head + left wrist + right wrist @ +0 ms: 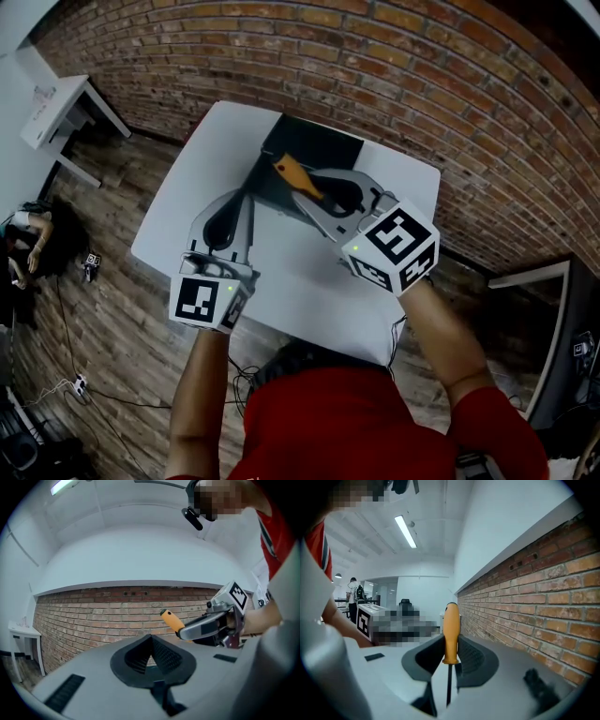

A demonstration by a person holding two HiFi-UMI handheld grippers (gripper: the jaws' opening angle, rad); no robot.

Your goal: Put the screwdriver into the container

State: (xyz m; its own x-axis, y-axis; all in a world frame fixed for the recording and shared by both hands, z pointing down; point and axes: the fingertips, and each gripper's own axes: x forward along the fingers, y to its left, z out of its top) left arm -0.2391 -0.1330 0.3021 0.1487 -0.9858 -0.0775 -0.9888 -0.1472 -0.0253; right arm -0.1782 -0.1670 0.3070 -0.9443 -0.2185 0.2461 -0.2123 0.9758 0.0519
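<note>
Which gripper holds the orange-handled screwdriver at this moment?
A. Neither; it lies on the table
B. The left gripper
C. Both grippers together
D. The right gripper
D: in the right gripper view the screwdriver stands clamped between the jaws of the right gripper, handle pointing away, while the left gripper has its jaws closed with nothing between them.

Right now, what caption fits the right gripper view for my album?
Right tool grips an orange-handled metal screwdriver, with a red brick wall alongside.
</note>
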